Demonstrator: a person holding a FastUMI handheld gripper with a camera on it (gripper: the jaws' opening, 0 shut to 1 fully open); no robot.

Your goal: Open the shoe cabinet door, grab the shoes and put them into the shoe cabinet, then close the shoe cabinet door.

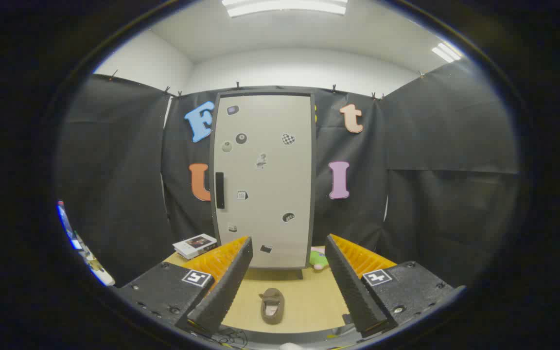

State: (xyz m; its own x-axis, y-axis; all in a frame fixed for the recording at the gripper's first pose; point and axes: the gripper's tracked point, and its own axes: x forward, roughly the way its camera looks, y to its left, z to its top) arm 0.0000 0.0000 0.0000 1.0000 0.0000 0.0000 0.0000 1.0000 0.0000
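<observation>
No text can be read. The cabinet door (263,180) carries small stickers (one perhaps a calendar page), too tiny to make out. The gripper (288,284) bears square coded markers, fingers spread apart.

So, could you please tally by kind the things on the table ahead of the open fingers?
Shoe cabinet, door shut: 1
Shoe, between the gripper fingers: 1
Box, left of the cabinet: 1
Soft toy, right of the cabinet: 1
Total: 4
</observation>
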